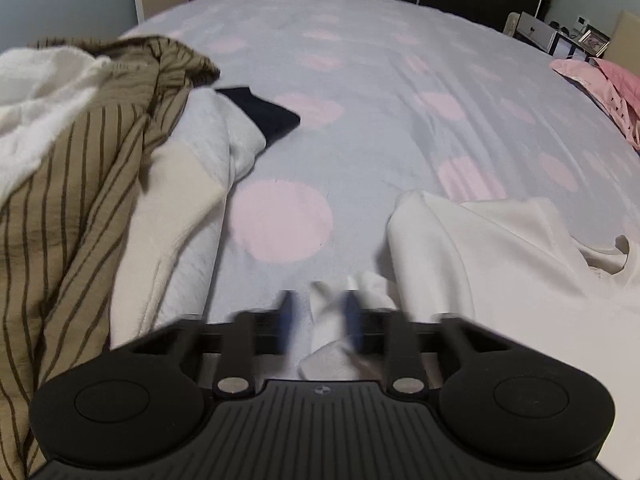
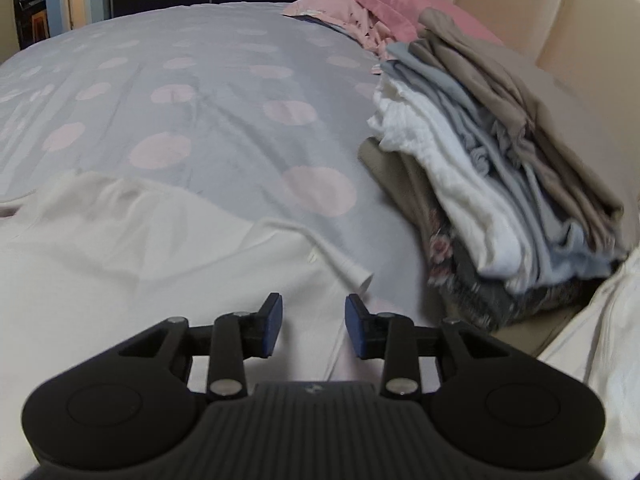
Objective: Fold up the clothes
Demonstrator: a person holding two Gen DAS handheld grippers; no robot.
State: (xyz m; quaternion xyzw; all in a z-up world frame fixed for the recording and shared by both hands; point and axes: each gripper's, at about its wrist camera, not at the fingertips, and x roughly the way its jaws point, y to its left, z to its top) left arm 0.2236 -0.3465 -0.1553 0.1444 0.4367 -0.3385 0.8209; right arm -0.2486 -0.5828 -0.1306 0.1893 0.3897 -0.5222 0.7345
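A white garment [image 1: 500, 264] lies spread on the bed, at the right in the left wrist view and at the lower left in the right wrist view [image 2: 120, 248]. My left gripper [image 1: 320, 316] is blurred by motion; its jaws stand apart with a fold of the white cloth between them, not clamped. My right gripper [image 2: 314, 328] is open and empty, hovering just above the garment's right part, near a narrow white sleeve or strap [image 2: 344, 260].
A heap of unfolded clothes lies at the left: a brown striped shirt [image 1: 80, 184], white and pale pieces, a dark navy piece [image 1: 268, 114]. A stack of folded clothes [image 2: 500, 168] sits at the right by pink pillows [image 2: 384, 4]. The bedspread [image 2: 224, 92] is lilac with pink dots.
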